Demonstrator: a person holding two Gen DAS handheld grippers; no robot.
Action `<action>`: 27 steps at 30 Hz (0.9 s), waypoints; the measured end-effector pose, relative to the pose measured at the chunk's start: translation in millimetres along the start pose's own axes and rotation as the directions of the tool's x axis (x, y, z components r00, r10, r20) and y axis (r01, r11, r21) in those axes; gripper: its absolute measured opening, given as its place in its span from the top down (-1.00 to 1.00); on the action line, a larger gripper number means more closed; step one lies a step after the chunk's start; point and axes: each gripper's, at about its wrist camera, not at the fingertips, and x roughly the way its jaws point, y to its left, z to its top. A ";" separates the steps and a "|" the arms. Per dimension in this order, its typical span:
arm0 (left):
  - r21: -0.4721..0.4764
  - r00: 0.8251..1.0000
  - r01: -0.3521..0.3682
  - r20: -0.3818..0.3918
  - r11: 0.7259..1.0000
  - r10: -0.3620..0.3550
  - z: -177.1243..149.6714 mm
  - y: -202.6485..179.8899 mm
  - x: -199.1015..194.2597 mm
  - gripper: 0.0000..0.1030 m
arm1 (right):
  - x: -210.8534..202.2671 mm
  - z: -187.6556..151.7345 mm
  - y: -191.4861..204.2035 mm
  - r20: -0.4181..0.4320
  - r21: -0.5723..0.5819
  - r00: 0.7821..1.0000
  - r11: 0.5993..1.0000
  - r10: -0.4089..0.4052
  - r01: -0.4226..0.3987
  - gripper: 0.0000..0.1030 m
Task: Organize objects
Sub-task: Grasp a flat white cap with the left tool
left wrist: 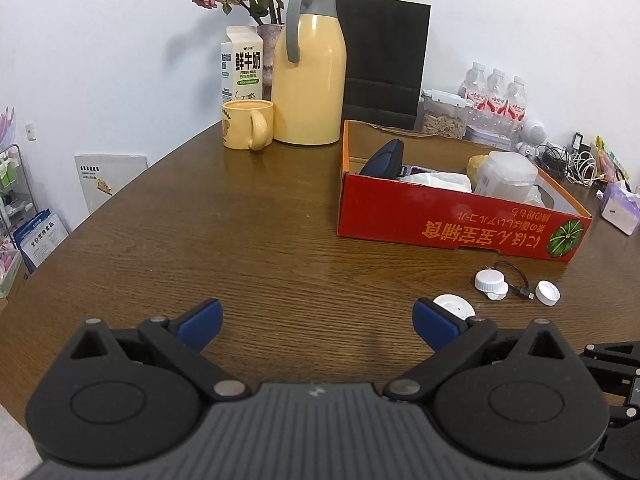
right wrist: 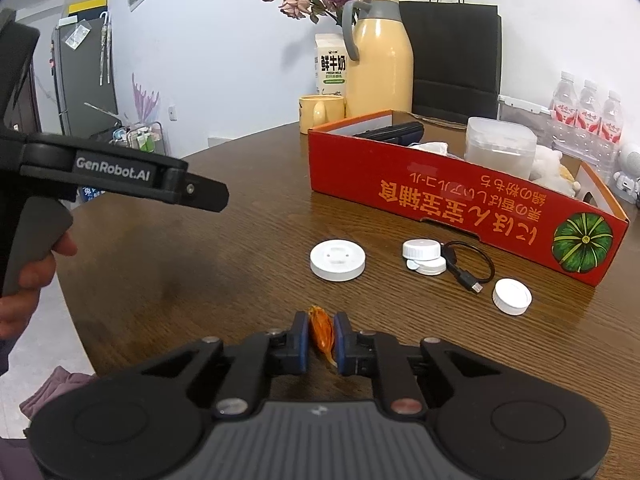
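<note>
1 small orange wrapped item (right wrist: 322, 334) is clamped between the pads of the right gripper (right wrist: 322, 344), low over the table (right wrist: 240, 240) just in front of the red box (right wrist: 460, 216). A pick-up step is judged to be in hand, so a lift and carry over the box's near wall is called for, while the left gripper (left wrist: 318, 326) is held spread and empty.

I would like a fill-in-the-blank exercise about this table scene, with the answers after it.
1. The right tongs are shut on a small ____ wrapper.
2. The left tongs stand ____, with nothing between them.
3. The red cardboard box shows a picture of a green ____.
4. The yellow mug stands in front of the ____ carton.

Missing words: orange; open; pumpkin; milk
</note>
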 end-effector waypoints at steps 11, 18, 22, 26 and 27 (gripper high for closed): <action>0.057 0.998 0.051 -0.045 0.997 -0.049 2.3 -31.5 26.4 -1.00 | -13.1 2.6 -33.7 0.046 0.055 0.995 0.994 -0.093 0.091 0.76; 0.108 0.994 0.087 -0.069 0.990 -0.080 1.2 -61.9 45.2 -1.00 | -21.0 1.6 -57.4 0.062 0.092 0.987 0.985 -0.150 0.144 0.76; 0.134 0.993 0.094 -0.083 0.987 -0.083 -1.0 -75.1 54.3 -1.00 | -23.2 -0.6 -65.7 0.065 0.106 0.985 0.983 -0.159 0.152 0.76; 0.144 0.994 0.082 -0.085 0.986 -0.070 -2.9 -82.2 61.5 -1.00 | -22.8 -2.8 -68.6 0.067 0.114 0.985 0.982 -0.160 0.152 0.76; 0.142 0.994 0.081 -0.083 0.986 -0.070 -3.4 -83.2 62.5 -1.00 | -22.3 -3.3 -69.8 0.066 0.116 0.985 0.982 -0.159 0.151 0.76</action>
